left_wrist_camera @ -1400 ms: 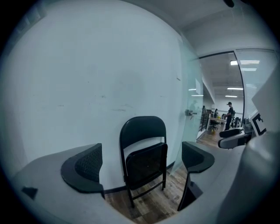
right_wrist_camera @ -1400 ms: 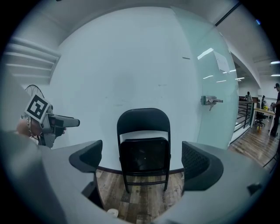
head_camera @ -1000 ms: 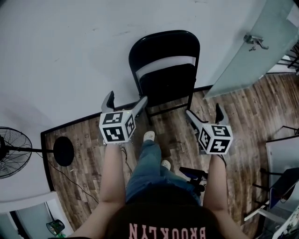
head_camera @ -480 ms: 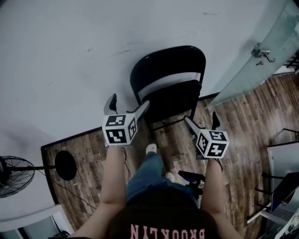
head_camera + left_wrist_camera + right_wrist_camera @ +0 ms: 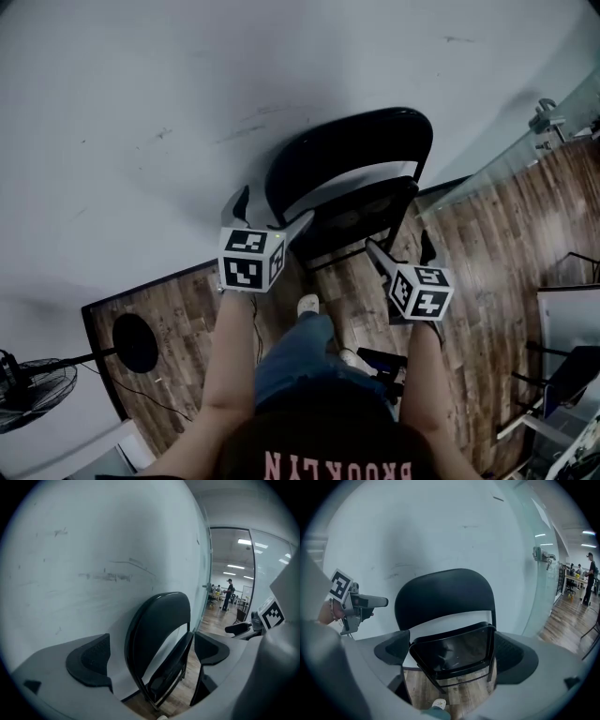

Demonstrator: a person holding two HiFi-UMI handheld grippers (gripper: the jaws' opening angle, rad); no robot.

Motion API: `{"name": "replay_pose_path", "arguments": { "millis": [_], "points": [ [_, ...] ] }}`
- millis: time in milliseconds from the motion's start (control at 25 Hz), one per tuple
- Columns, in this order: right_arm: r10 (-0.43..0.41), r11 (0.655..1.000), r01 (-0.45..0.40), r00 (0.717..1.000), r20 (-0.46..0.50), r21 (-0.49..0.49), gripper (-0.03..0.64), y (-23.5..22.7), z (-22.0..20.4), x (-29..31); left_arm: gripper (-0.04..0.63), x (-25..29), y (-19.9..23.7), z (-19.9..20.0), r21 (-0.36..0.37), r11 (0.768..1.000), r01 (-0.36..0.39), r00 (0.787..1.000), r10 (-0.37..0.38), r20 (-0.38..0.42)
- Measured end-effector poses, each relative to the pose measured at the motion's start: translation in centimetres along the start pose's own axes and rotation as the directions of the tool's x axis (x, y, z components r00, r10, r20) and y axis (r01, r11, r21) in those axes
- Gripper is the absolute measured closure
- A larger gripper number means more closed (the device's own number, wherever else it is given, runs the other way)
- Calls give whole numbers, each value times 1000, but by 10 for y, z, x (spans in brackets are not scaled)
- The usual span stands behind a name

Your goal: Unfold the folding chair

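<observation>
Folding chair [image 5: 349,173] stands folded at the far edge of the wood floor [image 5: 178,309]. Its back leans on the white wall [image 5: 141,94] & the black seat panel is tipped up w/ its underside facing the person. Its feet sit on the floor right by the dark skirting strip [image 5: 141,281]

Left claw [image 5: 275,208] is spread wide w/ nothing in it. It hovers at the chair's left side; its inner finger overlaps the frame in the head view, so contact can't be told there. In the left gripper view the chair shows side-on btwn the two pads but beyond them, not pinched. Right claw [image 5: 398,242] also gapes wide & empty, low by the chair's right front leg. The right gripper view has the upturned seat framed btwn both pads, further off than the tips

Around: the person's shoe [image 5: 307,304] & jeans leg are on the floor just in front of the chair, btwn the two arms, the closest thing to it. A standing fan [image 5: 26,386] w/ round black base [image 5: 135,343] is near the floor's left edge, well apart from the chair. A frosted glass door [image 5: 525,131] w/ metal handle [image 5: 547,114] stands right of the chair, angled to the wall. Dark gear [image 5: 384,359] lies on the floor by the right forearm, can't tell what. Grey furniture [image 5: 567,323] sits at the floor's right edge. People [image 5: 228,592] stand far off in the bg of both gripper views
</observation>
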State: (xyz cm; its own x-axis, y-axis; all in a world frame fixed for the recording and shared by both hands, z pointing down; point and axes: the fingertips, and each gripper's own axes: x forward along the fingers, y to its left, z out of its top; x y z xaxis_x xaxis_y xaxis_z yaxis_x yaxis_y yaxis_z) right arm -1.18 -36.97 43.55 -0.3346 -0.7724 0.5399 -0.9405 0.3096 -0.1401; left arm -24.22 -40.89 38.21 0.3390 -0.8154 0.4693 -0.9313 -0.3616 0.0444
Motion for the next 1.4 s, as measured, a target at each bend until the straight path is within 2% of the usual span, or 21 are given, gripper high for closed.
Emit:
{"name": "replay_pose_path", "arguments": {
  "millis": [240, 480, 680, 800, 920, 1200, 1400],
  "points": [
    [-29, 999, 30, 999, -34, 27, 67, -3, 4, 31, 47, 38, 13, 11, -5, 998, 59, 998, -59, -33],
    [-40, 996, 44, 998, -56, 74, 67, -4, 7, 61, 91, 61, 13, 14, 32, 991, 134, 987, -130, -98],
    [-66, 992, 71, 996, -54, 106, 67, -4, 8, 87, 201, 70, 13, 12, 49, 983, 175, 976, -167, -138],
    [-95, 983, 101, 994, -45, 155, 67, -8, 6, 101, 252, 73, 17, 11, 76, 983, 165, 975, -151, -161],
    [-115, 969, 125, 992, -56, 212, 67, -16, -3, 117, 341, 75, 23, 12, 80, 986, 146, 976, -130, -177],
    [-114, 944, 140, 988, -102, 300, 72, -33, -17, 153, 350, 79, 23, 11, 83, 980, 179, 965, -158, -209],
    [-99, 916, 146, 985, -143, 374, 132, -40, -24, 177, 357, 81, 21, 11, 88, 974, 210, 953, -184, -241]
  ]
}}
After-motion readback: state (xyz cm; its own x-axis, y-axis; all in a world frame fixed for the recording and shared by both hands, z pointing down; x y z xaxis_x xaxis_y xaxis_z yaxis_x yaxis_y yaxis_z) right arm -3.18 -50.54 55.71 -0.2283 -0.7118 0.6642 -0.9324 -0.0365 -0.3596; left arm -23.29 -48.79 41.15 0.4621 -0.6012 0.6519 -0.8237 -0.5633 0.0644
